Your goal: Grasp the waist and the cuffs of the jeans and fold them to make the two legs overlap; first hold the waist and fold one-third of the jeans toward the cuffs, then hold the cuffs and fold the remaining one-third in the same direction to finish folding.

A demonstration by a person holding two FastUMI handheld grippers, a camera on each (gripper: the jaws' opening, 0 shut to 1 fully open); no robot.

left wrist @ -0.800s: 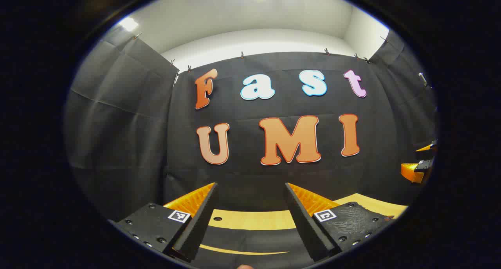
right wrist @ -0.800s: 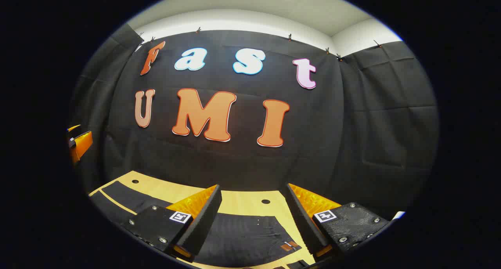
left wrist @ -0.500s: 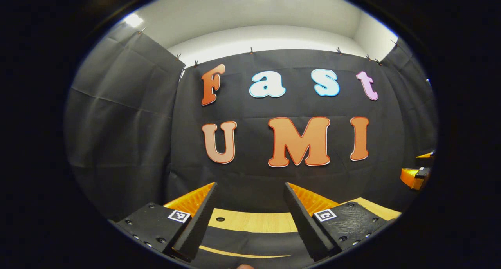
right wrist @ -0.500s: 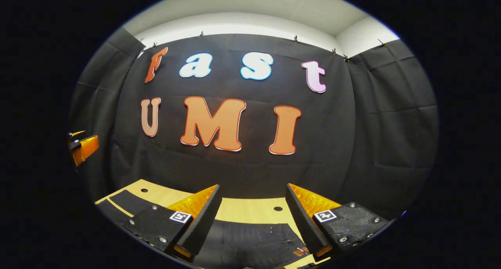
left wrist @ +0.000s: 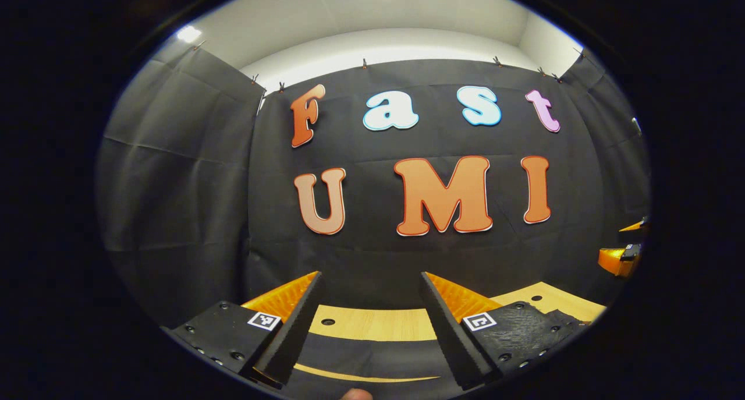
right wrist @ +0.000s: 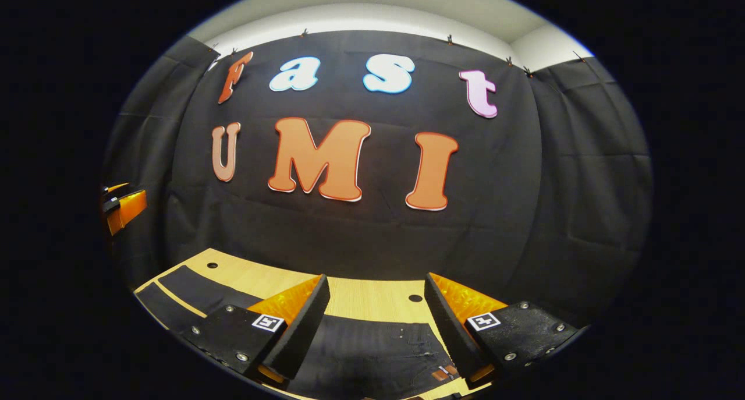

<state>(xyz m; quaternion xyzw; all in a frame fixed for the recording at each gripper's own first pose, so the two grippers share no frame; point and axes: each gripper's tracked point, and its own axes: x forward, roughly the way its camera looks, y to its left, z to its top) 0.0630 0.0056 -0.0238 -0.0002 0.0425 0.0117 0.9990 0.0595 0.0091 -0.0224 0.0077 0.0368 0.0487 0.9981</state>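
Dark jeans (right wrist: 372, 347) lie flat on the wooden table (right wrist: 361, 295). Their waist end, with a small brown patch (right wrist: 442, 372), lies below my right gripper (right wrist: 377, 280), which hovers open over it with nothing between its fingers. The two legs (right wrist: 180, 289) run off to the left. In the left gripper view, dark denim (left wrist: 372, 359) with a thin strip of table showing through it lies under my left gripper (left wrist: 371, 280), also open and holding nothing. Each gripper shows in the other's view, the right gripper (left wrist: 620, 260) at the far right and the left gripper (right wrist: 125, 208) at the far left.
The black cloth wall stands close behind the table's far edge (left wrist: 372, 324). Small round holes (right wrist: 415, 298) dot the tabletop. Part of a person's finger (left wrist: 355, 394) shows at the bottom edge of the left gripper view.
Both grippers have tipped slightly downward, so the wall sits a little higher in each view and a bit more of the jeans shows under the right gripper. Both stay open.
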